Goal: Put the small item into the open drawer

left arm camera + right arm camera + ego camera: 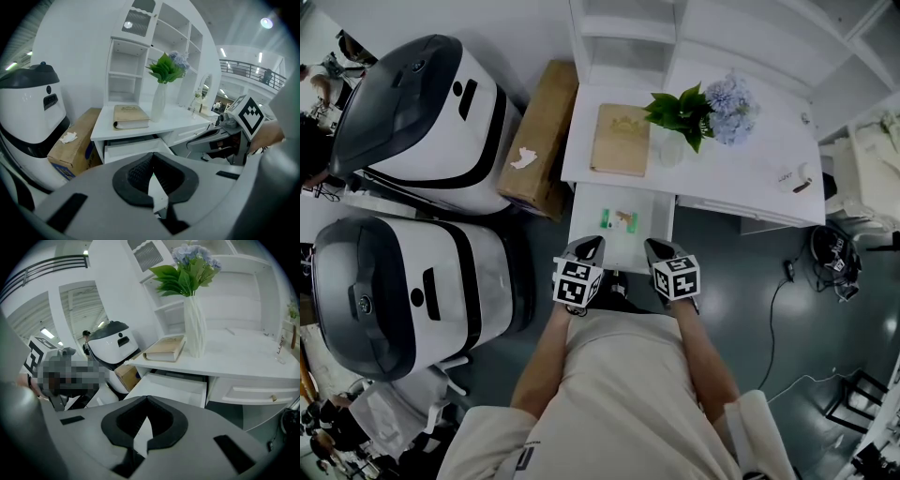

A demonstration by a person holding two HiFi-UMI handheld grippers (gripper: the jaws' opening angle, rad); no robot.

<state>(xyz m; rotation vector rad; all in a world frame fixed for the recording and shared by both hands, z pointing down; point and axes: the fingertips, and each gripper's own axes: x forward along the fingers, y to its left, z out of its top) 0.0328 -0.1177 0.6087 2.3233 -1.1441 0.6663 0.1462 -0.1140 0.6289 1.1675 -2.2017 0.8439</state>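
Note:
The white desk's drawer point(592, 202) stands pulled out toward me. Inside it lie a small green item point(606, 218) and a small tan-orange item point(625, 217) side by side. My left gripper point(592, 243) and right gripper point(654, 247) hover over the drawer's near edge, a little apart. Both are shut with nothing between the pads. In the left gripper view the left gripper's point(151, 155) jaw tips meet, with the drawer point(131, 147) beyond them. In the right gripper view the right gripper's point(147, 398) tips also touch in front of the drawer point(173, 387).
On the desk top are a tan book point(621, 139), a white vase of leaves and blue flowers point(684, 122) and a small object point(794, 178) at the right. A cardboard box point(539, 136) and two large white-and-black machines point(422, 112) point(403, 291) stand to the left. Cables point(787, 281) lie on the floor.

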